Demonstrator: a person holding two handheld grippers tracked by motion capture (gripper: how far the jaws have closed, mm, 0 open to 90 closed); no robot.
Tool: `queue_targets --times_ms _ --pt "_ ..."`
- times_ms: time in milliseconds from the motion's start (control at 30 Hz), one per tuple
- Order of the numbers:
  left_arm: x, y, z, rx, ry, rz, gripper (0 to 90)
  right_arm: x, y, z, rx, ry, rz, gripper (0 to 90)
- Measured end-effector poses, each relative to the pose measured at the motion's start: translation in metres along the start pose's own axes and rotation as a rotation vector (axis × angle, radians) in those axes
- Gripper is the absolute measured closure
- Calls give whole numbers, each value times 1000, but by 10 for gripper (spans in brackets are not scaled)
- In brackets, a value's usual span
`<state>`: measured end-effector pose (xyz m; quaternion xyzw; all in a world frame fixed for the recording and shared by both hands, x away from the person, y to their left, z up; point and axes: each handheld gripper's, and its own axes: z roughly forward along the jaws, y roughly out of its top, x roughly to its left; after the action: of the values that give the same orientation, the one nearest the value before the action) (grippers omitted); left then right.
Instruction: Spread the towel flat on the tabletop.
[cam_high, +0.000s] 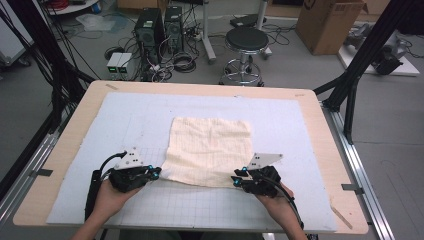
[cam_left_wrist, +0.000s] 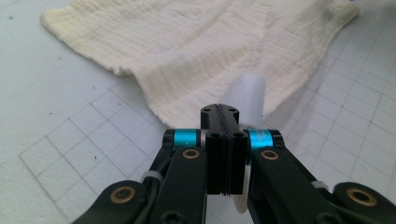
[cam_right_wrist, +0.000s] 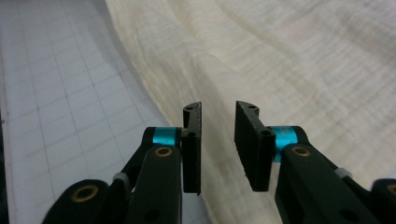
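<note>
A cream cloth (cam_high: 210, 150) lies spread nearly flat on the pale gridded mat (cam_high: 300, 125) that covers the wooden desk (cam_high: 330, 150), about midway between left and right and toward the near half of the mat. The left gripper (cam_high: 156, 173) sits at the cloth's near left corner, held in the person's left hand (cam_high: 112, 195); in the left gripper view its fingers (cam_left_wrist: 219, 135) are pressed together, and the cloth's edge (cam_left_wrist: 196, 60) runs in just beyond and under their tips, though whether fabric is pinched between them cannot be told. The right gripper (cam_high: 236, 179) sits at the near right corner, held in the right hand (cam_high: 277, 202); in the right gripper view its fingers (cam_right_wrist: 192, 140) stand apart, with the cloth (cam_right_wrist: 289, 56) lying beneath and beyond the gap, its edge running diagonally past the left finger. Both grippers rest low over the mat, well apart from each other, the cloth's near edge stretched between them. Beyond the desk's far edge a round black stool (cam_high: 246, 40) stands on the floor, with computer towers (cam_high: 159, 27) to its left and a cardboard box (cam_high: 327, 22) to its right.
</note>
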<state>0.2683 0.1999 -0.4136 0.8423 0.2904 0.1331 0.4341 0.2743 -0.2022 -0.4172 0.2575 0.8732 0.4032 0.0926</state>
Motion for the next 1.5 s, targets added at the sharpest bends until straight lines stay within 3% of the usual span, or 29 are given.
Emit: queue_targets --times_ms 267,433,567,800,1067,1500 --pt "-5 -7 -2 1 2 7 891 -1 -15 12 101 8 -19 719" --pt "-8 -11 -5 -5 2 16 891 -1 -14 13 100 50 -24 866" --pt "-12 -18 -10 -7 3 21 891 2 -13 12 107 55 -27 875" --pt "-20 -29 -21 -15 4 27 892 13 -10 3 60 78 -22 875" --pt "-28 -40 -33 -4 8 36 891 21 -9 5 52 95 -22 874" --pt "-41 -46 -33 19 -26 50 891 35 -16 -2 48 118 -17 874"
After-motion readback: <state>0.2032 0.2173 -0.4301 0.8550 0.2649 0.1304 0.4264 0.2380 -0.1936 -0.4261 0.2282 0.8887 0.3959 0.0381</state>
